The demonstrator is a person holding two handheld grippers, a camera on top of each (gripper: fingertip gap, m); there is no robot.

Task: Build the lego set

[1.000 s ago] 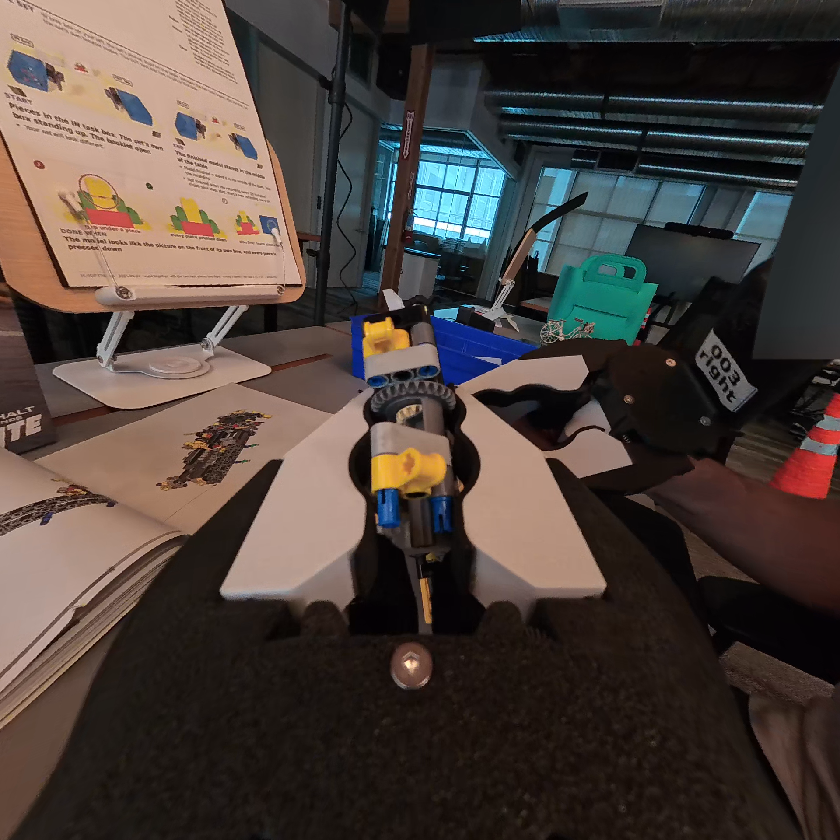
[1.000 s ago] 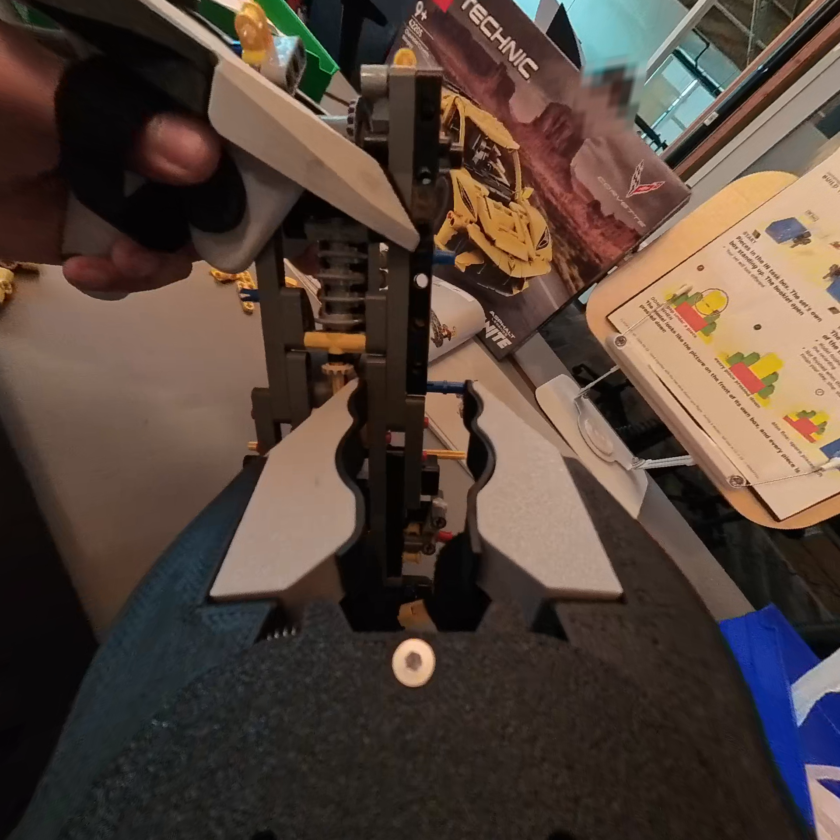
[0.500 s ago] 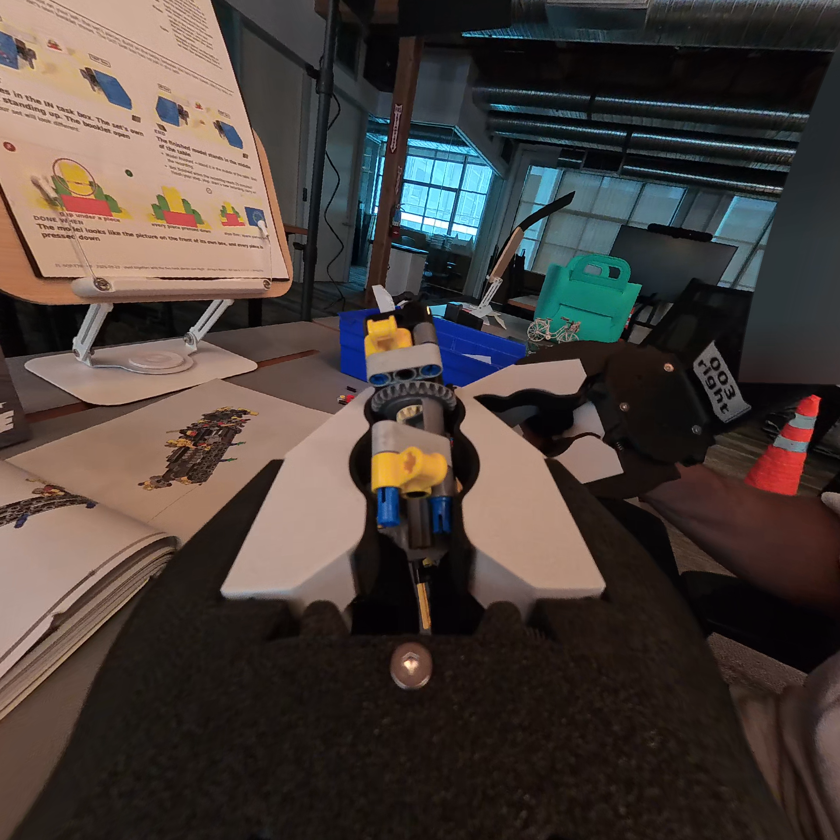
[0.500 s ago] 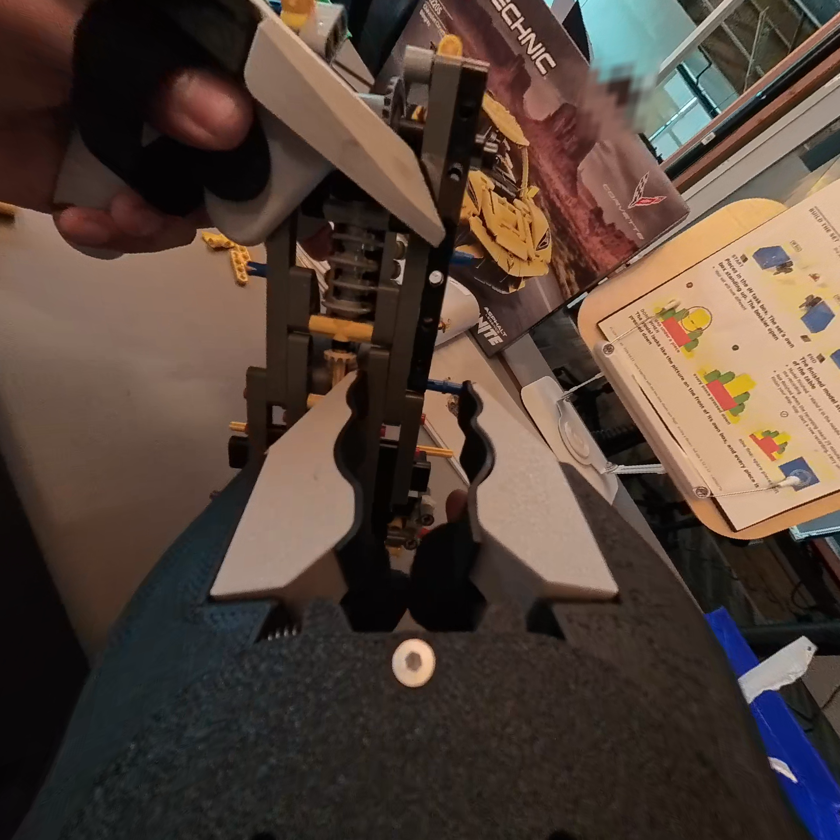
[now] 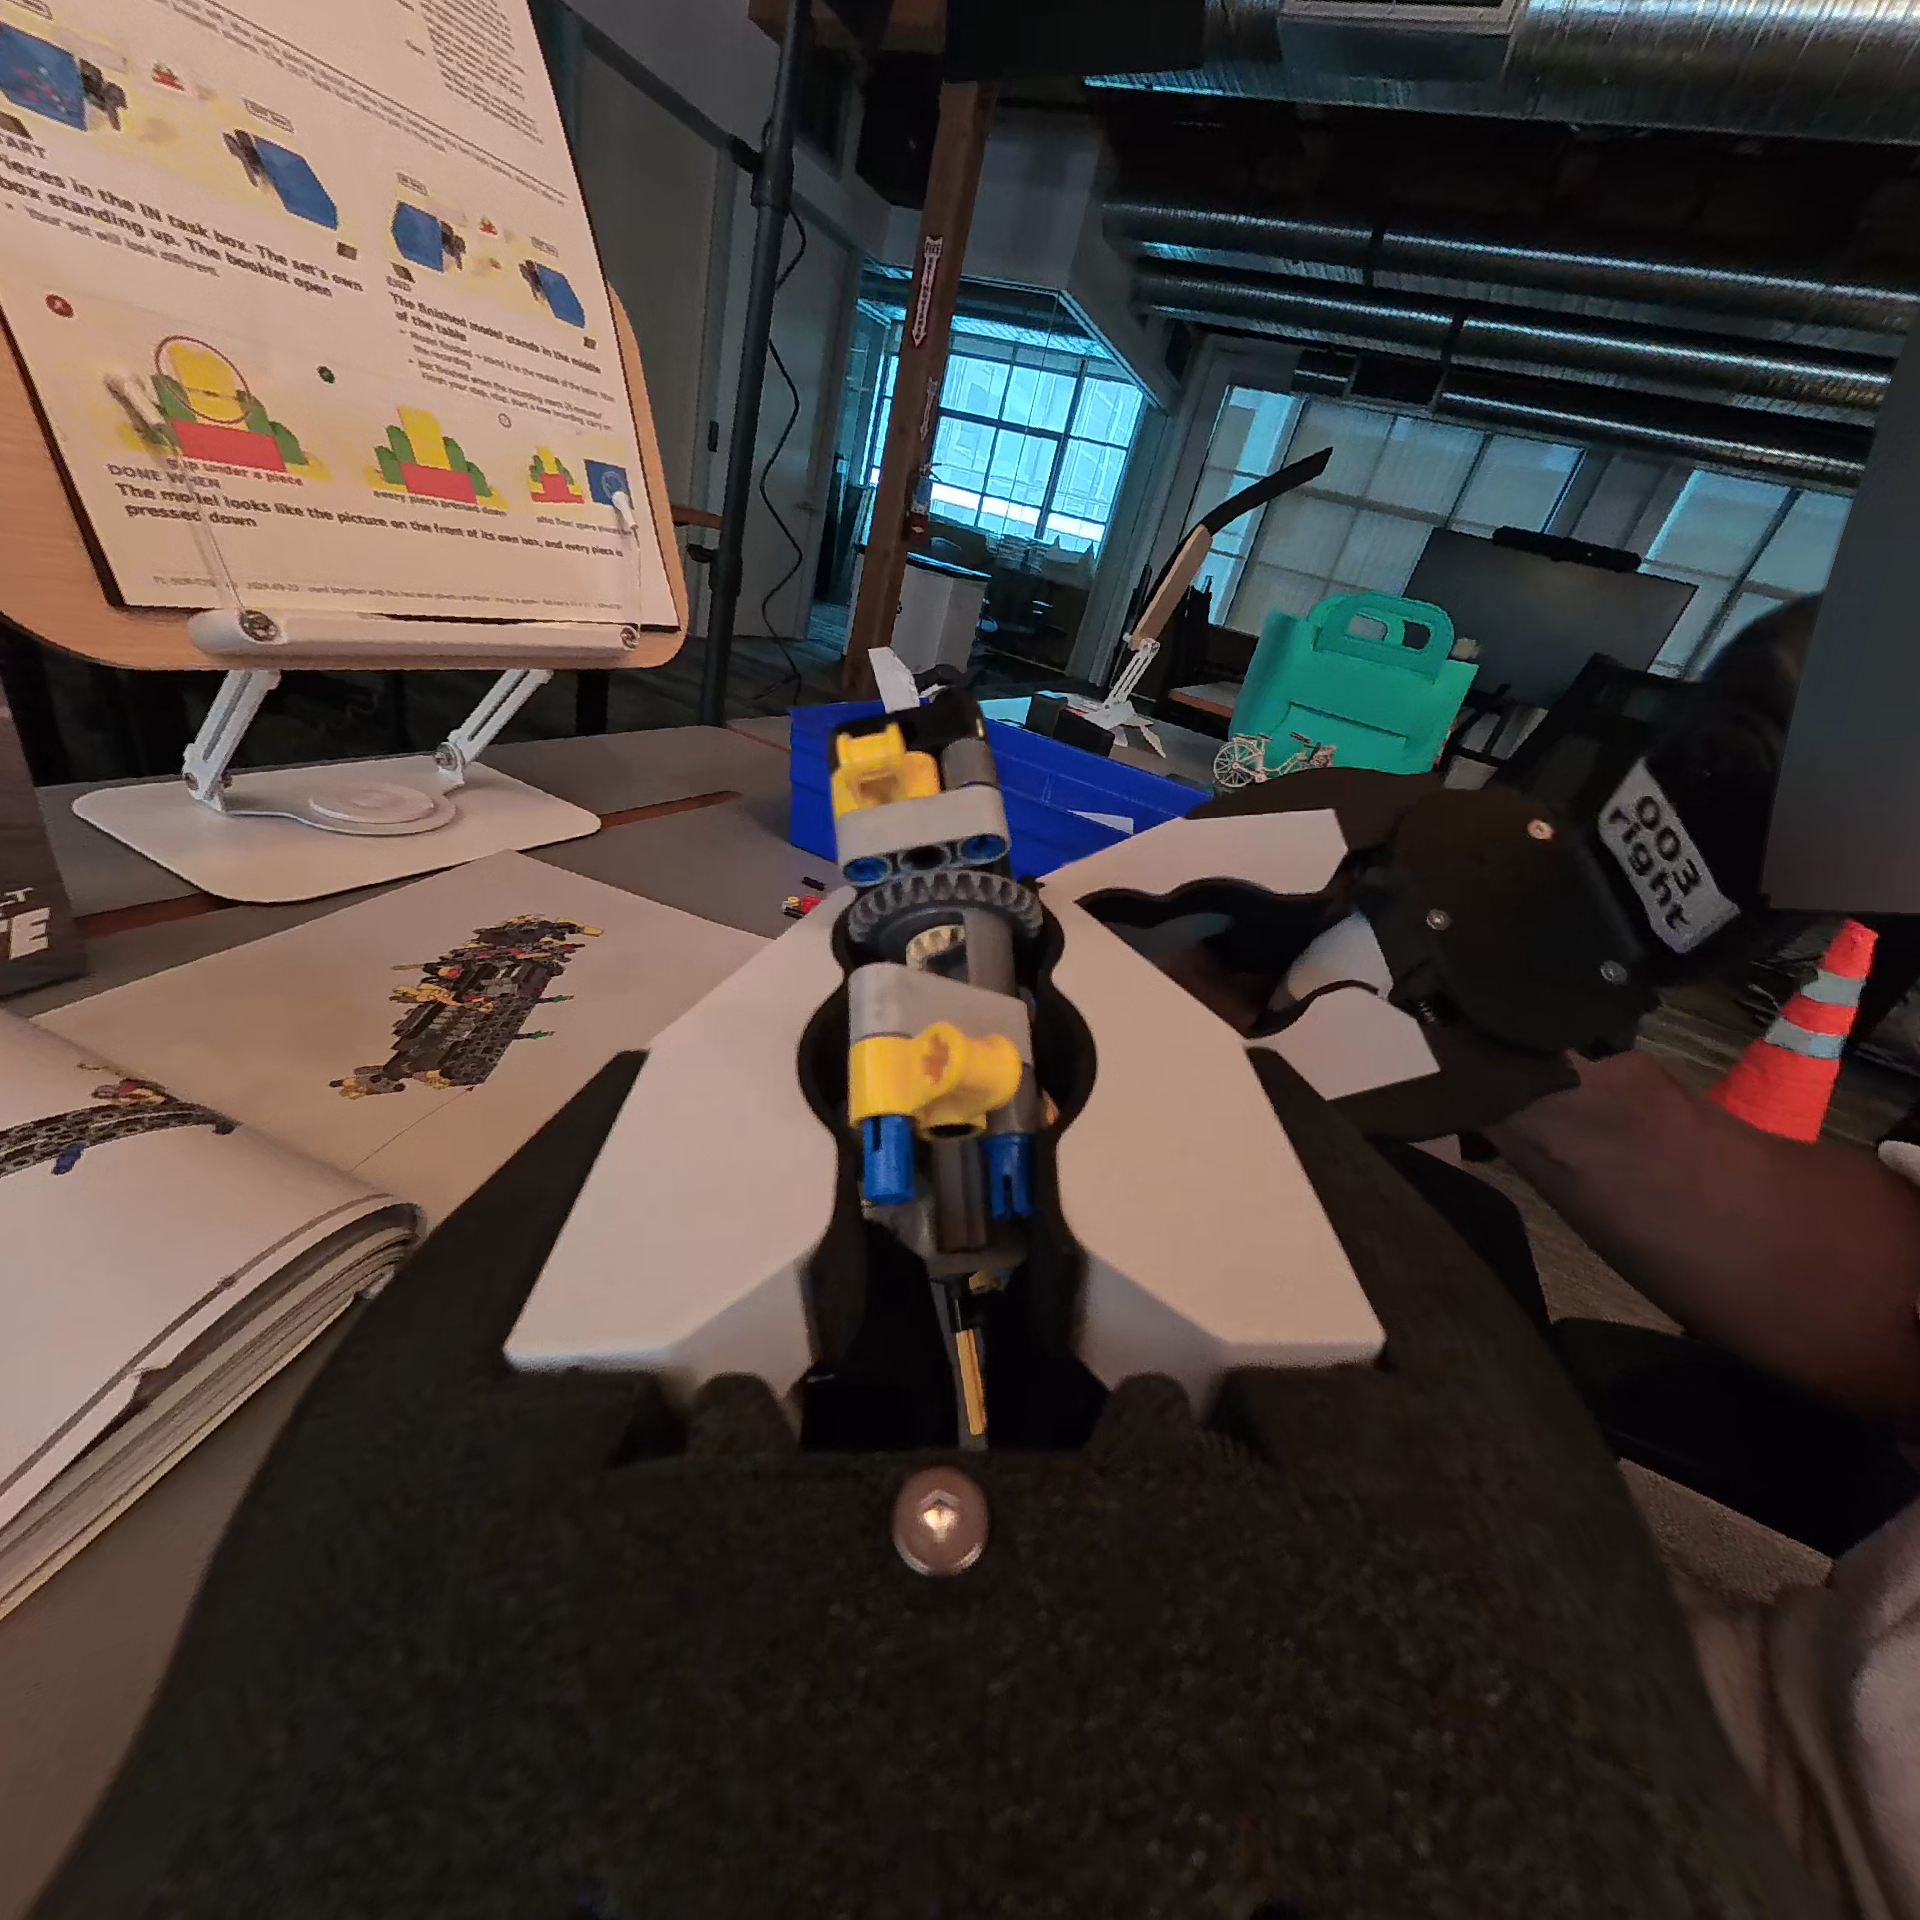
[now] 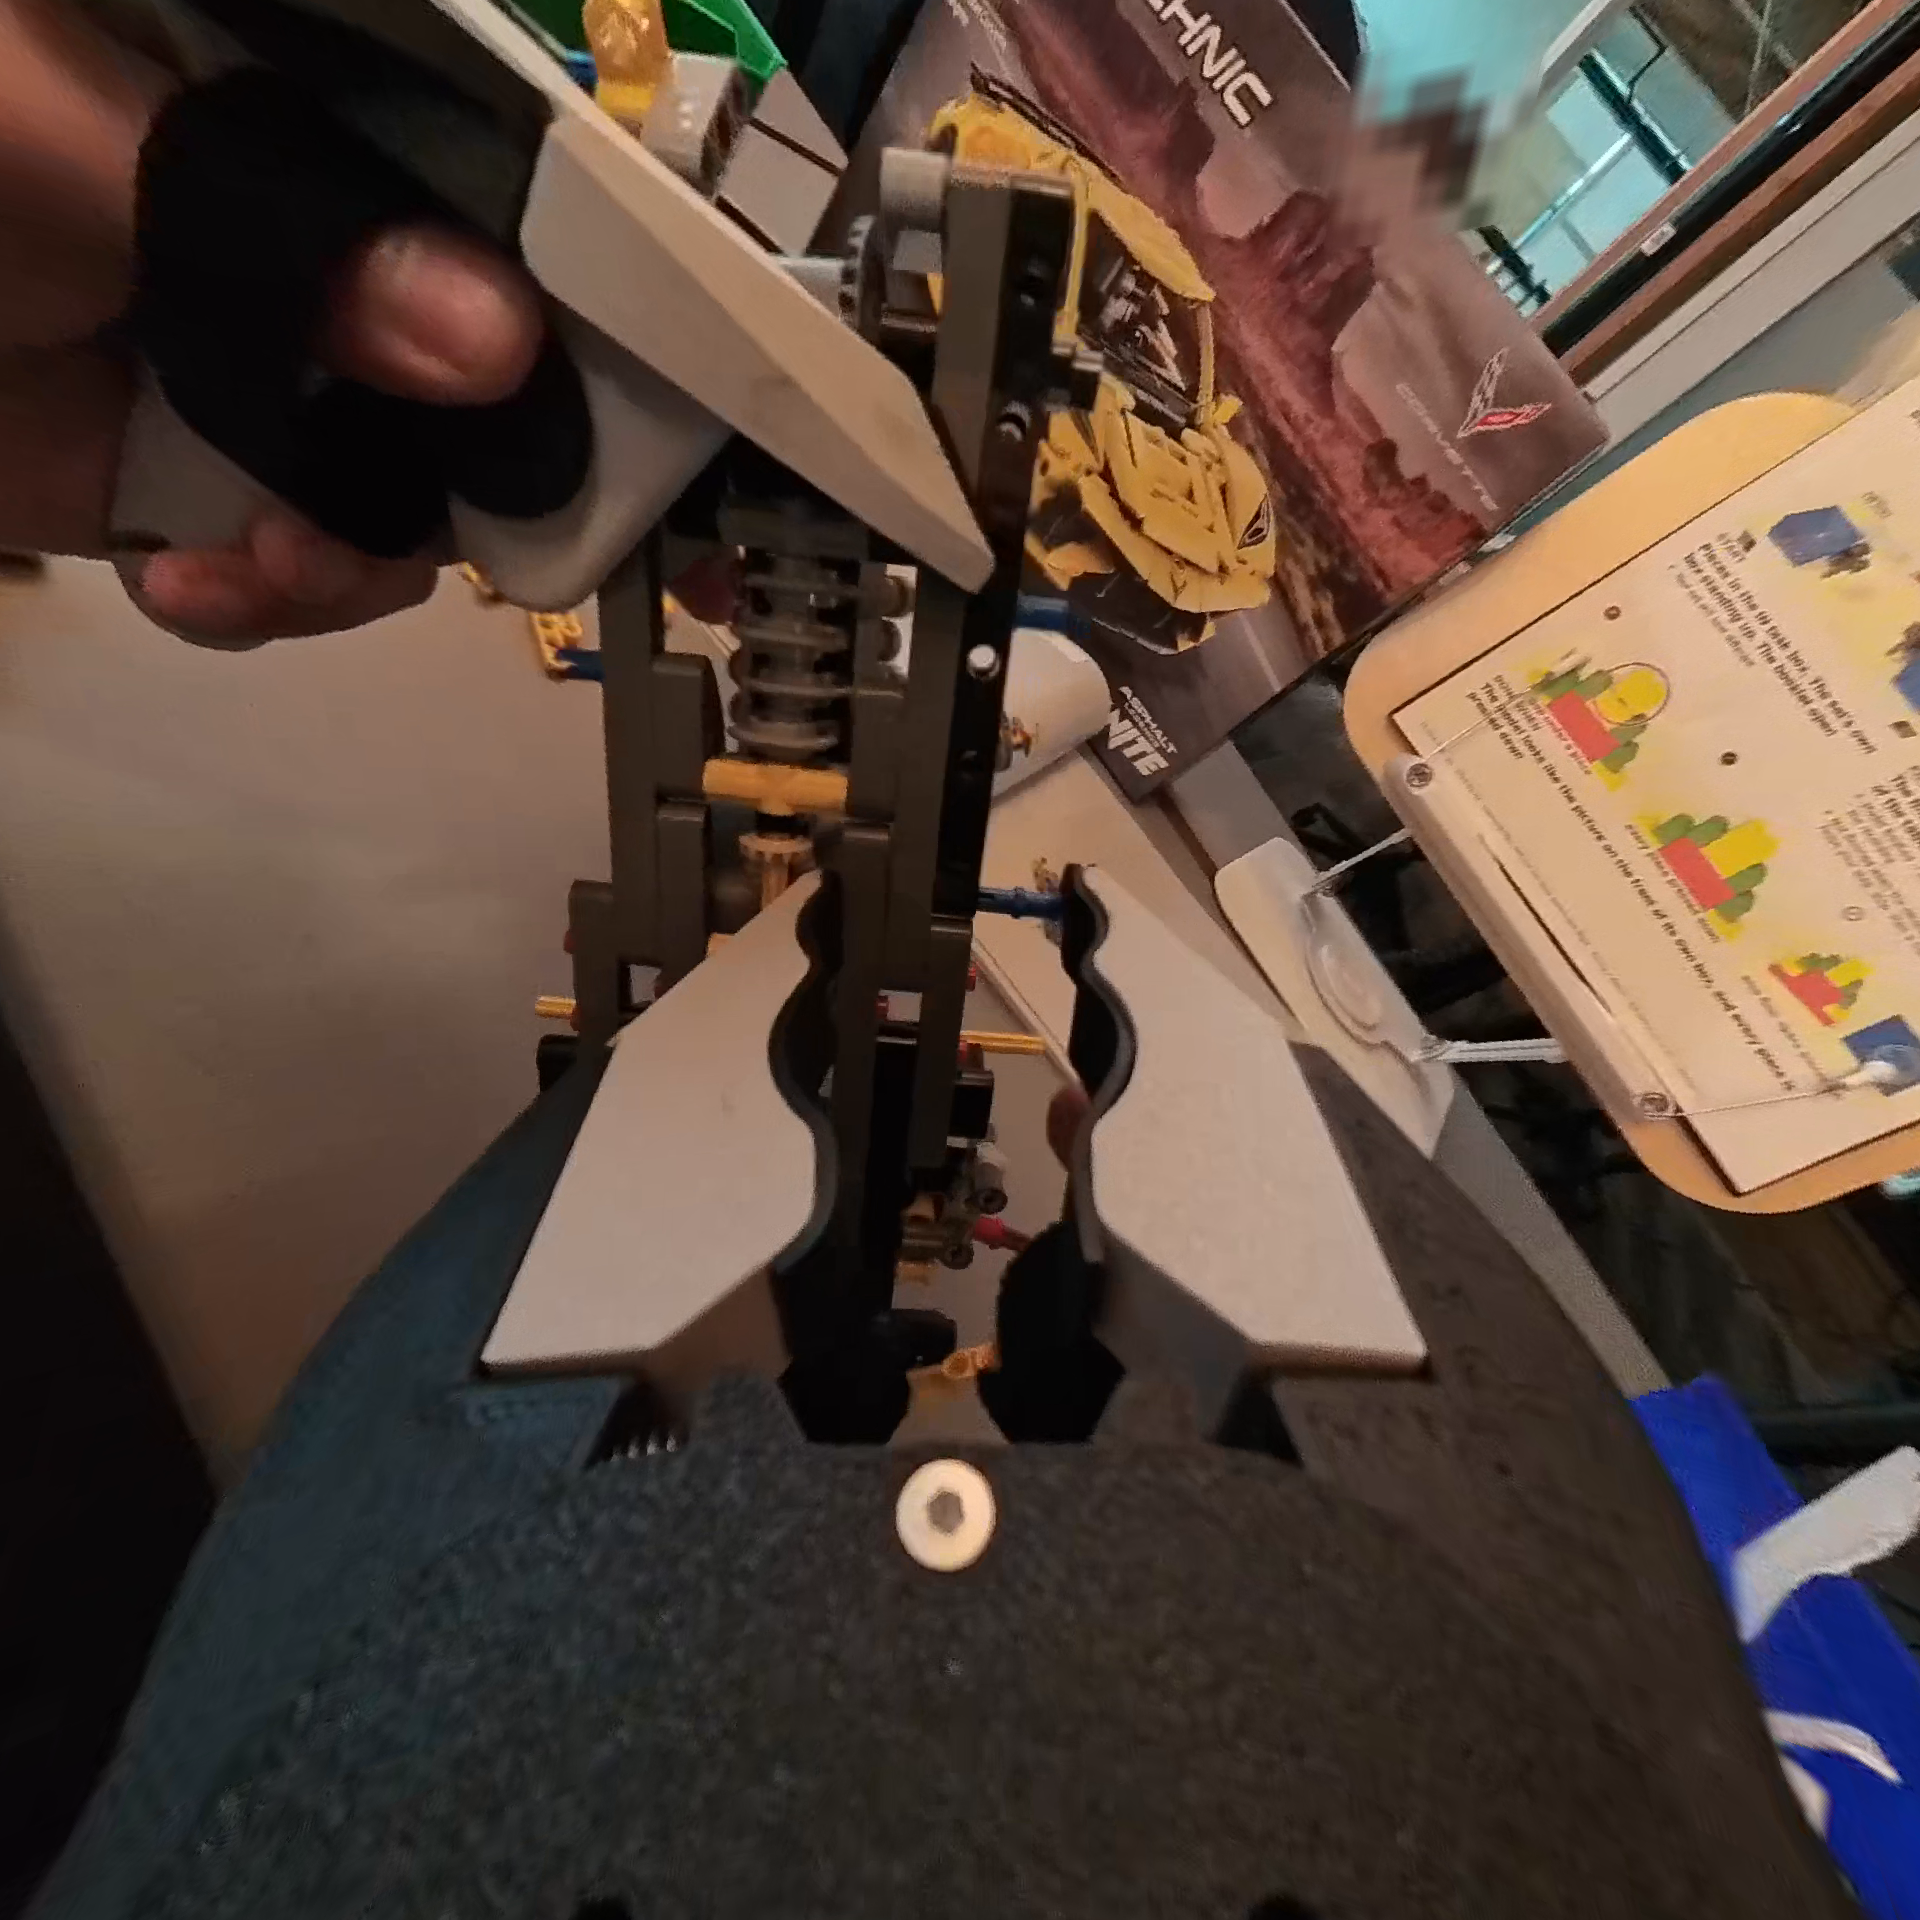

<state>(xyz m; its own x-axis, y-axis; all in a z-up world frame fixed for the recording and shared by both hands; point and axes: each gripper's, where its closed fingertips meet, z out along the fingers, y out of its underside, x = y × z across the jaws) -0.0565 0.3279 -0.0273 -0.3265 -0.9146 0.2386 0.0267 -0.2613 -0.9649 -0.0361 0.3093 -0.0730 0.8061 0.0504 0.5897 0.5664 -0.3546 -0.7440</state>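
Note:
My left gripper (image 5: 940,925) is shut on one end of a Lego Technic assembly (image 5: 930,1070), where a grey gear, yellow connectors, blue pins and grey beams show. In the right wrist view the assembly is a long dark frame (image 6: 977,582) with a grey spring and a yellow axle, held upright. My right gripper (image 6: 945,883) is open around the frame's lower part. Its left finger lies against the frame and its right finger stands apart near a blue pin. The left gripper's finger (image 6: 727,332) clamps the frame's top. In the left wrist view the right gripper (image 5: 1174,956) is spread open.
An open instruction booklet (image 5: 156,1195) lies at the left. A sheet on a stand (image 5: 312,312) is behind it. A blue bin (image 5: 1060,800) sits beyond the grippers. The set's box (image 6: 1299,312) stands upright. A hand (image 6: 312,364) grips the left gripper. An orange cone (image 5: 1797,1049) is far right. There is about 6 centimeters between the tips of the two grippers.
The left gripper and the frame's top have come closer and larger in the right wrist view. Both views shifted slightly. The right fingers' gap is unchanged.

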